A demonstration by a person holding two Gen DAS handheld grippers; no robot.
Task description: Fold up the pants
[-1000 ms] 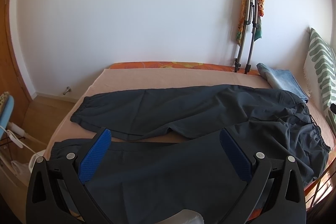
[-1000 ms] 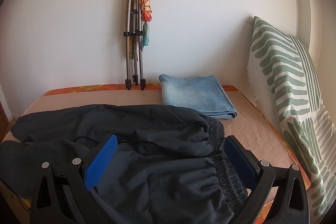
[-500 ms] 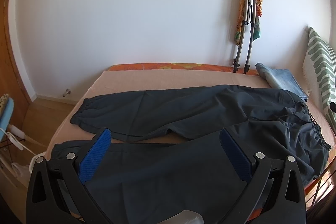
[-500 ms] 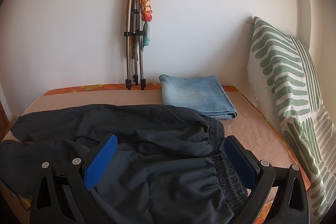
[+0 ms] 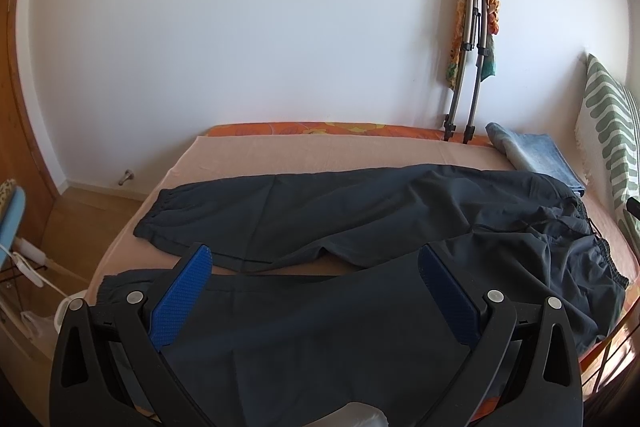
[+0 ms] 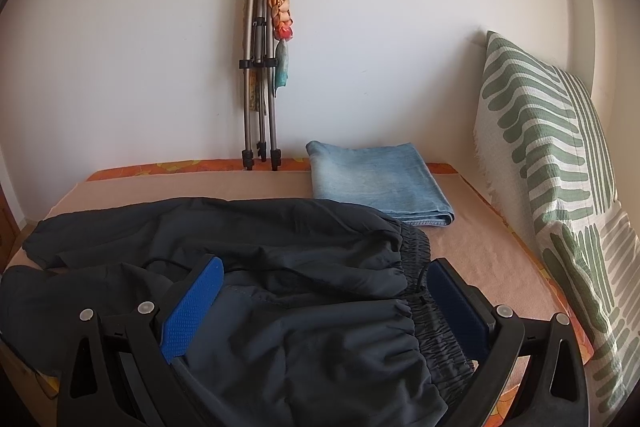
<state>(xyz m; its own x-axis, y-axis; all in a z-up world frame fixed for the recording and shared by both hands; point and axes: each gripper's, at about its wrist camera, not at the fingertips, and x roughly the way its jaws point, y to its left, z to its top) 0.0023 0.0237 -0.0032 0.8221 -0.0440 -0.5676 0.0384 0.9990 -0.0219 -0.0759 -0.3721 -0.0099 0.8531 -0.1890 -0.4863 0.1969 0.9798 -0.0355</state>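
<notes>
Pants [image 5: 360,211], dark, spread across a bed [image 5: 304,157] with a peach cover, legs toward the left, elastic waistband [image 6: 420,259] toward the right. Unfolded; the two legs lie apart with a strip of cover between.

Left wrist view only: both leg cuffs [image 5: 160,215], the wood floor off the bed's left edge, a pale blue padded board [image 5: 10,223] at the frame's left. Left gripper [image 5: 316,287] spread wide above the near leg, blue pads clear of cloth.

Right wrist view only: the gathered waistband up close, a drawcord [image 6: 160,263] lying on the fabric, and the full green-and-white striped pillow [image 6: 552,163] propped at the right. Right gripper [image 6: 324,295] also spread, straddling the waist area; contact with fabric unclear from this angle.

Both views: folded light-blue jeans [image 6: 376,183] just beyond the waistband, folded tripod [image 6: 260,67] leaning on the white wall.

No readable writing or brand marks.
</notes>
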